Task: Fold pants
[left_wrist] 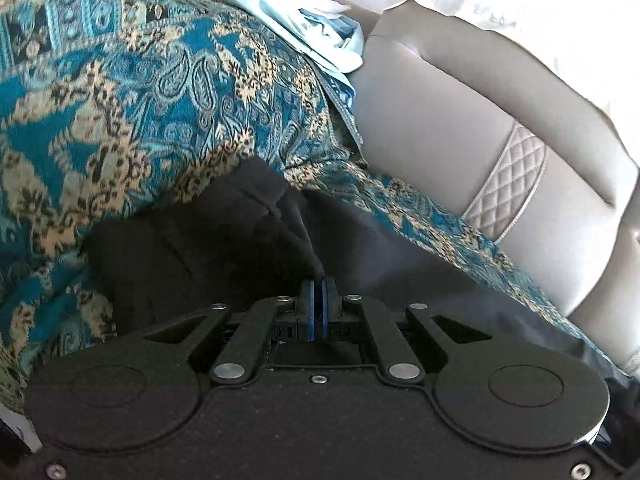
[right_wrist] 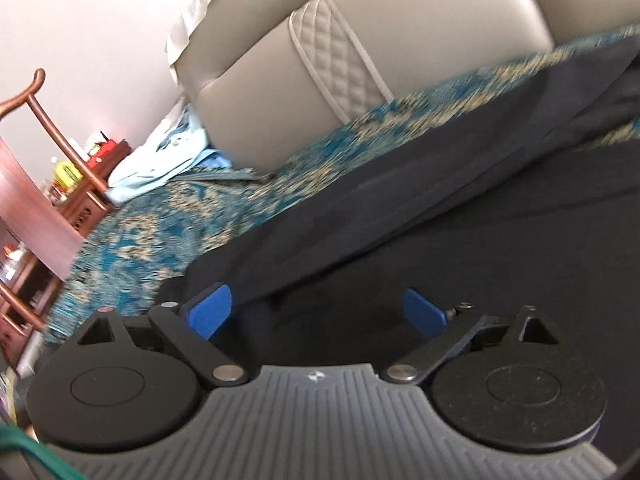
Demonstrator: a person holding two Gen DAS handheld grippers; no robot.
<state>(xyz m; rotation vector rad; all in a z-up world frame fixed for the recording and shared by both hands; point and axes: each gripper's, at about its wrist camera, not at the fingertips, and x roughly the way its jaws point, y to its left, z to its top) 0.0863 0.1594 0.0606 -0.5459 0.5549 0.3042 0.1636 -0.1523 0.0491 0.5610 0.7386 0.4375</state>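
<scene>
The dark pants [left_wrist: 224,240], spread at lower centre on the patterned throw [left_wrist: 120,100], are judged soft, limp and light (best taken at hems), pinched by the left gripper [left_wrist: 319,284]; the right gripper [right_wrist: 316,312] is held agape above them.

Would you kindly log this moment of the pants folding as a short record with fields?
surface: patterned teal cover over a beige sofa
garment: dark pants spread on the cover
left tongs: shut, pinching a fold of the pants
right tongs: open over the pants, gripping nothing
nearby: light blue cloth by the sofa back
</scene>
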